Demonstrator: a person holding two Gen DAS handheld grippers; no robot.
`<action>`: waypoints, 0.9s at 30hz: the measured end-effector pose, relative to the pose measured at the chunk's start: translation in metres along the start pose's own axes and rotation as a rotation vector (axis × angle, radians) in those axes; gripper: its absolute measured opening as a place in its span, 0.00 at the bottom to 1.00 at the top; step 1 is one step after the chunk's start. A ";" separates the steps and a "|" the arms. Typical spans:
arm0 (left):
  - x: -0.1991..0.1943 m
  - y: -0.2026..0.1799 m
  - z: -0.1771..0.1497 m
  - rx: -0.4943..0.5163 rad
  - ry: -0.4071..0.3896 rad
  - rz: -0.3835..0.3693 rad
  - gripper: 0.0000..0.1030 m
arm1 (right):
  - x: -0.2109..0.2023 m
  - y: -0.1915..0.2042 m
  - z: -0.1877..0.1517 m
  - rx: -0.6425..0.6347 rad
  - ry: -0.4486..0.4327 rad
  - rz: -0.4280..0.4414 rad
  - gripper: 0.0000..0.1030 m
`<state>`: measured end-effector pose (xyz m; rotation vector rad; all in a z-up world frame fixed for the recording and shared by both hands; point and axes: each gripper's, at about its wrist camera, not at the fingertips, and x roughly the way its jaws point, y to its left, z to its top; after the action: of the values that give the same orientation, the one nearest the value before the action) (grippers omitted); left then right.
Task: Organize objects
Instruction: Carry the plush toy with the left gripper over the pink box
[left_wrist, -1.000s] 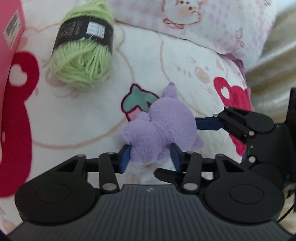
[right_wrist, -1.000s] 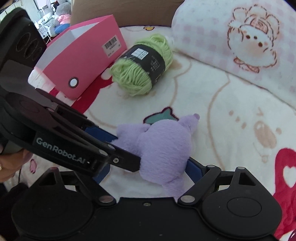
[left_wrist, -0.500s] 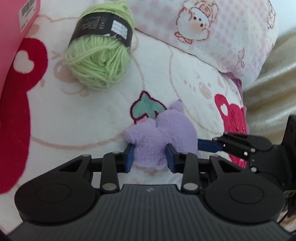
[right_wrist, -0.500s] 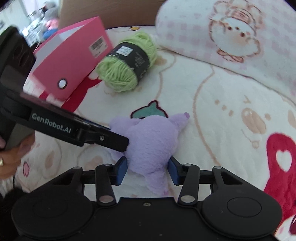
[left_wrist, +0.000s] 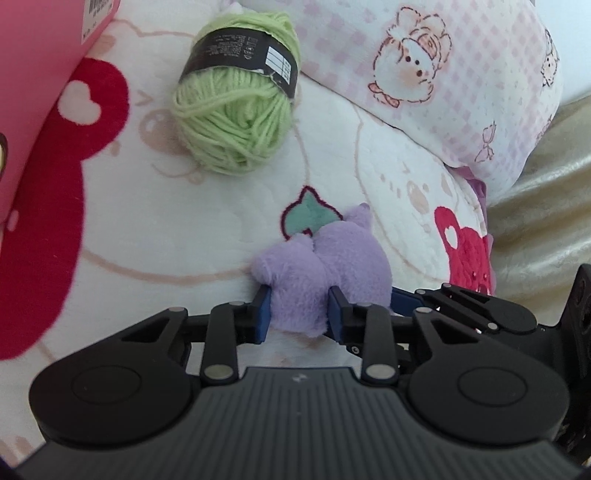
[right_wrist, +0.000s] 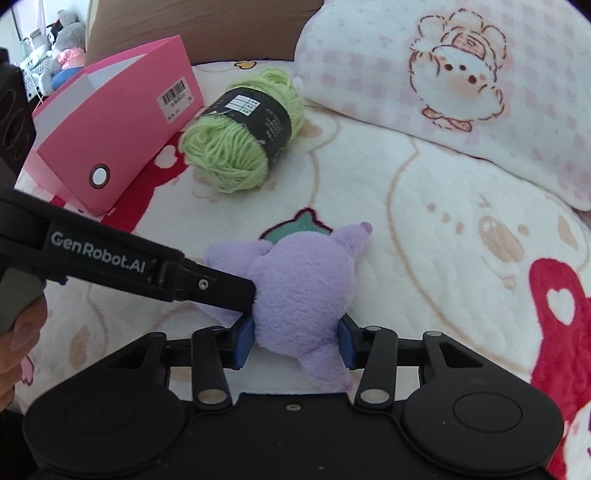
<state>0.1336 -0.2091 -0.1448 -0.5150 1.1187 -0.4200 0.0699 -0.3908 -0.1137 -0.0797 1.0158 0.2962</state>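
Both tongs on the purple plush toy (right_wrist: 303, 291)!
Left tongs (left_wrist: 298, 314) closing, squeezing it; right tongs (right_wrist: 297, 341) pinch its body. Lift together, evenly.

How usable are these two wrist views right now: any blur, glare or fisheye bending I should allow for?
Left wrist: soft, even daylight, no glare; green yarn ball slightly blurred, purple plush toy sharper; pink box cut off at the edge. Right wrist: sharper overall; fisheye bends the pillow; corners vignetted dark; background top left washed out.

A cartoon-print blanket (right_wrist: 424, 229) carries a purple plush toy (right_wrist: 303, 291), green yarn ball (right_wrist: 240, 147), pink box (right_wrist: 110, 122) — and a checked pillow (right_wrist: 461, 92).
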 end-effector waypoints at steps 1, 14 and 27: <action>-0.001 0.000 -0.001 0.009 -0.001 0.001 0.29 | 0.000 0.001 -0.001 0.016 0.001 0.001 0.50; -0.042 -0.008 -0.013 0.115 0.026 0.025 0.29 | -0.028 0.035 -0.010 0.117 -0.002 -0.025 0.50; -0.112 -0.005 -0.026 0.175 0.038 0.045 0.28 | -0.067 0.089 -0.001 0.107 0.017 -0.019 0.51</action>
<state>0.0670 -0.1547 -0.0686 -0.3286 1.1163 -0.4853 0.0113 -0.3198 -0.0511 0.0054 1.0452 0.2240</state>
